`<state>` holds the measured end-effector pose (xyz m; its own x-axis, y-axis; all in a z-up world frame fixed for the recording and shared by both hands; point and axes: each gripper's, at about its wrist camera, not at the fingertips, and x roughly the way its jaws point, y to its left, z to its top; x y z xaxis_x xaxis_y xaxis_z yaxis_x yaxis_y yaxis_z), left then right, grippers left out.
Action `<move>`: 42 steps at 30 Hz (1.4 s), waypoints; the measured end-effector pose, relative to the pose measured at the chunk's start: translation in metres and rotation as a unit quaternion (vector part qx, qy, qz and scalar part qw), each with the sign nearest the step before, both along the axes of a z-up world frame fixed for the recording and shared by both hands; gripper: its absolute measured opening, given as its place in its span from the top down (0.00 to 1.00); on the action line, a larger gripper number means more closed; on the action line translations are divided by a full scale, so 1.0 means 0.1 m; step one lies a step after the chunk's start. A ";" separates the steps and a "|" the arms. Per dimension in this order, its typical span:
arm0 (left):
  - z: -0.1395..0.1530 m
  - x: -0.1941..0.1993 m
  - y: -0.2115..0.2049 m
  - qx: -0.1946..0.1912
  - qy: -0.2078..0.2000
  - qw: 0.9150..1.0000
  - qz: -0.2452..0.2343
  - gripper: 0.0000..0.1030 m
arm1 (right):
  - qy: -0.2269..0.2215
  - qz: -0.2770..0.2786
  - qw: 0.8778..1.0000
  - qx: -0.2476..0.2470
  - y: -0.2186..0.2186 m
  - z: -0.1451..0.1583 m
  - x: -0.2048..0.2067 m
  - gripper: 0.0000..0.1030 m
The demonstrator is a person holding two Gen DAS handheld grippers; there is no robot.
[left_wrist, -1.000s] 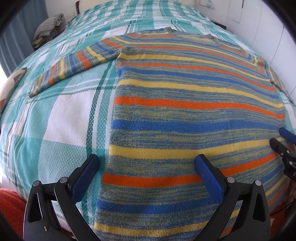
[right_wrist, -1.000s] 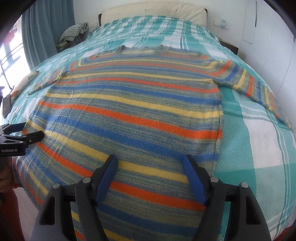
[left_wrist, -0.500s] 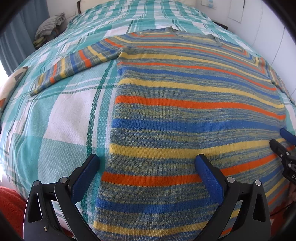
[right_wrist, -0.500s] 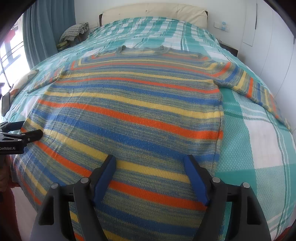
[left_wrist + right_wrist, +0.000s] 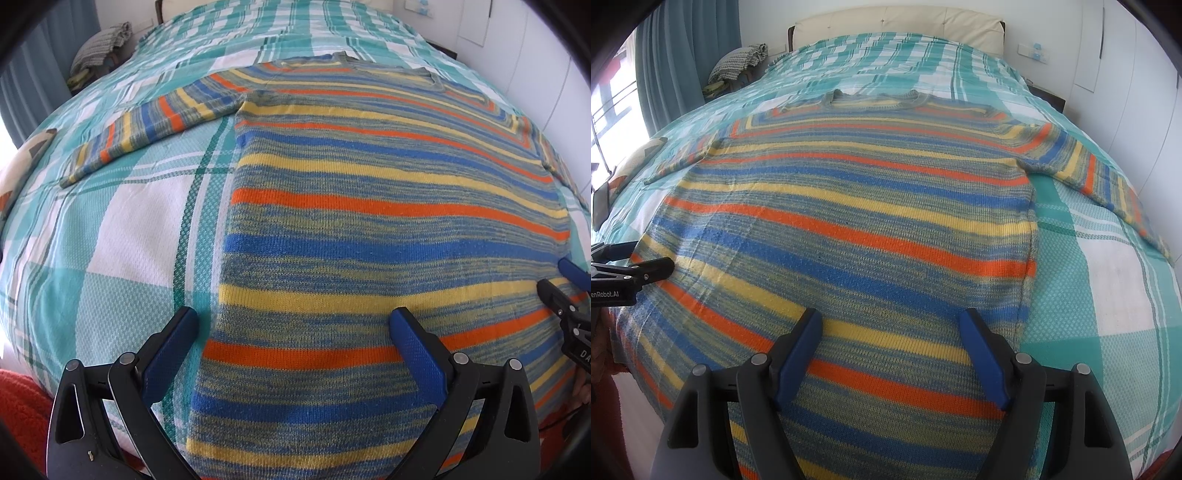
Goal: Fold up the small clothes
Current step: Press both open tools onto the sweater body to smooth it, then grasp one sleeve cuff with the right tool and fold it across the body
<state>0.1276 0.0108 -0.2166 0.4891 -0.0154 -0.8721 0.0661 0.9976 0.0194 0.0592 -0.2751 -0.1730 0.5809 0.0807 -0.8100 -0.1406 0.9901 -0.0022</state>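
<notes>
A striped knit sweater in blue, yellow and orange lies flat on the bed, both sleeves spread sideways. My left gripper hovers open over its lower left corner, one blue finger off the hem side over the bedspread, the other finger over the knit. My right gripper hangs open over the sweater near its lower right side, nothing between its fingers. Each gripper's tips show at the edge of the other's view.
A teal, white and green plaid bedspread covers the bed. A beige headboard stands at the far end. Folded cloth sits by blue curtains at the left. White cupboards line the right wall. A red fabric lies below the bed's edge.
</notes>
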 end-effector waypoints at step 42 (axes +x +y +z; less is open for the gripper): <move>0.10 0.05 0.43 -0.070 -0.010 0.997 0.027 0.01 | 0.001 -0.472 0.770 0.430 -3.70 -0.10 0.50 0.94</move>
